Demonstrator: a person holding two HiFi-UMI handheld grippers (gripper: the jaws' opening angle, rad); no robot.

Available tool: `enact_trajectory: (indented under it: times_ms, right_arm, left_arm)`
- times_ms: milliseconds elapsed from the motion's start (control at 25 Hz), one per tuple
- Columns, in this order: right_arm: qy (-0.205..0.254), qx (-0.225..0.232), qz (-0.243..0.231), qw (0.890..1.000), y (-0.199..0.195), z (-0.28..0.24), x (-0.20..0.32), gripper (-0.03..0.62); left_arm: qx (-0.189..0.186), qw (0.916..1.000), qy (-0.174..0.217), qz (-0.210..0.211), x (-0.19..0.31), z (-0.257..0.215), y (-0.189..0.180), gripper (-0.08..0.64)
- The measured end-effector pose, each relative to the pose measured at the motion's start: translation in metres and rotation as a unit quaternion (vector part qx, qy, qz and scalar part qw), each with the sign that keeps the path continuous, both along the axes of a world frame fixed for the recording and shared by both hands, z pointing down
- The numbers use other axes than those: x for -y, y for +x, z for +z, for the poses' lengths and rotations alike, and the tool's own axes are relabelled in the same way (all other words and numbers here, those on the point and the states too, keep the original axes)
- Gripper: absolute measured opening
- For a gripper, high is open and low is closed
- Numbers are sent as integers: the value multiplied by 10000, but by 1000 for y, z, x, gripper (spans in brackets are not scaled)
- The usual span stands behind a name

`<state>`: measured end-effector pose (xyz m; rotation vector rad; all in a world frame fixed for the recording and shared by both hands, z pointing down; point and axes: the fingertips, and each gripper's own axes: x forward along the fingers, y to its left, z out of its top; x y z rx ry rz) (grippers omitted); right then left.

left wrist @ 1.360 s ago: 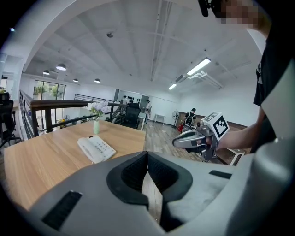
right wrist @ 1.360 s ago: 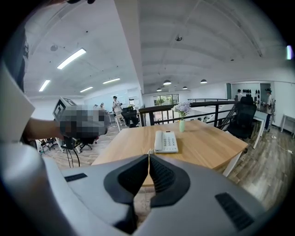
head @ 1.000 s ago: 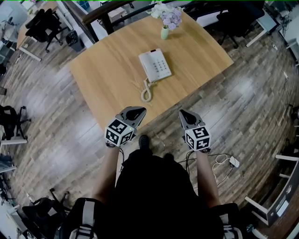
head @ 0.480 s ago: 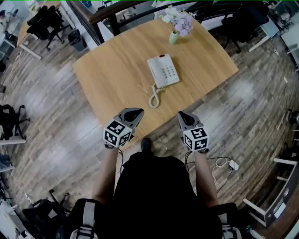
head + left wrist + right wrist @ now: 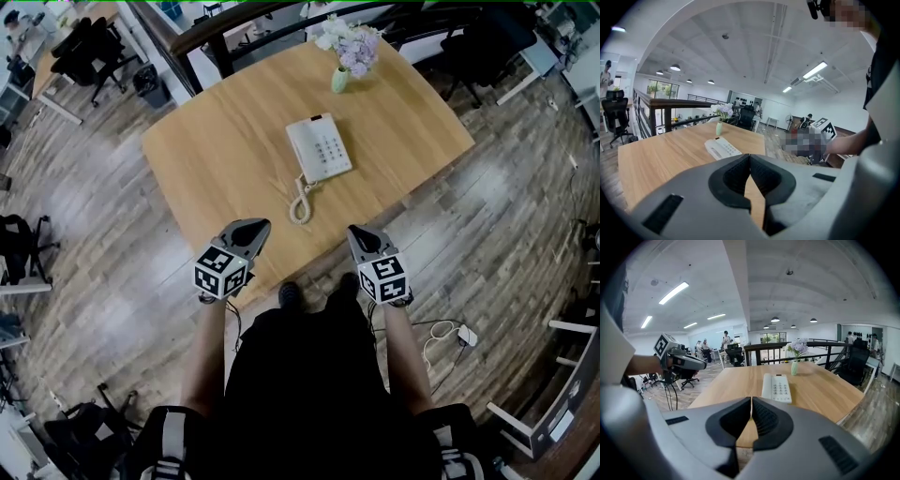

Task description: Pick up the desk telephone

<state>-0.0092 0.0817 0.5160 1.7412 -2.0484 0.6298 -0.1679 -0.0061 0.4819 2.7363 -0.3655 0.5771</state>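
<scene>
A white desk telephone [image 5: 319,149] lies flat near the middle of the wooden table [image 5: 216,141], its coiled cord [image 5: 301,199] trailing toward the near edge. The same telephone [image 5: 722,149] shows in the left gripper view, and as the telephone [image 5: 776,388] in the right gripper view. My left gripper [image 5: 253,227] is shut and empty at the table's near edge, short of the phone. To its right my right gripper [image 5: 359,234] is also shut, empty, just off the table edge. The jaws of both meet with nothing between them.
A small green vase of flowers [image 5: 341,58] stands at the table's far side behind the phone. Black office chairs [image 5: 89,47] stand at the far left, a railing [image 5: 216,28] runs behind the table, and cables [image 5: 445,328] lie on the wood floor at my right.
Both grippers have drifted a little toward the left and nearer the table's edge. The phone's place in the head view has shifted slightly as the head moved.
</scene>
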Motion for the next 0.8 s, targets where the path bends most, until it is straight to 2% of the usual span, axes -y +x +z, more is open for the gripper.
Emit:
enact_trajectory:
  times_ms: [80,200,360,560,800]
  right_arm:
    - [37,-49,6,10000,25,-2,-3,26]
    - [99,109,33,9999,62,-6,-5,26]
    - [6,89,-120,9999,96,-1,-6,26]
    - [-64,140,-337,9993,139,9,-16,26]
    - [-20,105,-640,9979,173,7,-18,26]
  left_arm:
    - [-95,9998,-55,-168,-4,-4,10,21]
    - [-146,9989,-101,-437,-8,-6,26,21]
    - [-325,9955,-322,-827,-14,-10,39,21]
    - [-309,9916,-287,-1221,-27,-11,65,21]
    - [-388,9871,-247,-1535,-44,-14,95,21]
